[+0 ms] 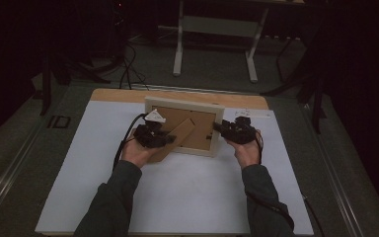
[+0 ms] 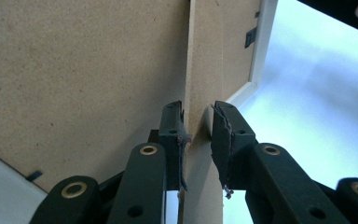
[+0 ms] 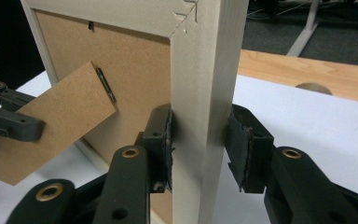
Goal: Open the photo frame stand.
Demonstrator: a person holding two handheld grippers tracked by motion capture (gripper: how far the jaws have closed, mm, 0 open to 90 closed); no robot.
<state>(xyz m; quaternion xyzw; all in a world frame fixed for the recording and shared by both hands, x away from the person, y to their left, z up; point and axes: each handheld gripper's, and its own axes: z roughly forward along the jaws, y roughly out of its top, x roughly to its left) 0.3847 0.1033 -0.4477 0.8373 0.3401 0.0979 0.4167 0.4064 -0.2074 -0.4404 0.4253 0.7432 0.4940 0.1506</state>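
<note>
A cream picture frame [image 1: 185, 105] stands upright on the white table top [image 1: 177, 192], its brown backing board [image 2: 84, 79] facing me. The brown fibreboard stand leg [image 1: 181, 132] swings out from the back. My left gripper [image 1: 165, 139] is shut on that stand leg [image 2: 205, 70], its pads pressing both faces in the left gripper view [image 2: 198, 126]. My right gripper [image 1: 218, 127] is shut on the frame's right rail [image 3: 205, 60], one pad on each side [image 3: 199, 135]. The right gripper view also has the stand leg [image 3: 60, 126] with the left gripper's jaw on it [image 3: 9, 121].
A strip of bare wood [image 1: 177, 95] runs along the table's far edge. Beyond it stand a white desk's legs [image 1: 179, 49] on a dark floor, with cables [image 1: 128, 69] trailing at the left. A small paper label [image 1: 249, 113] lies behind the right gripper.
</note>
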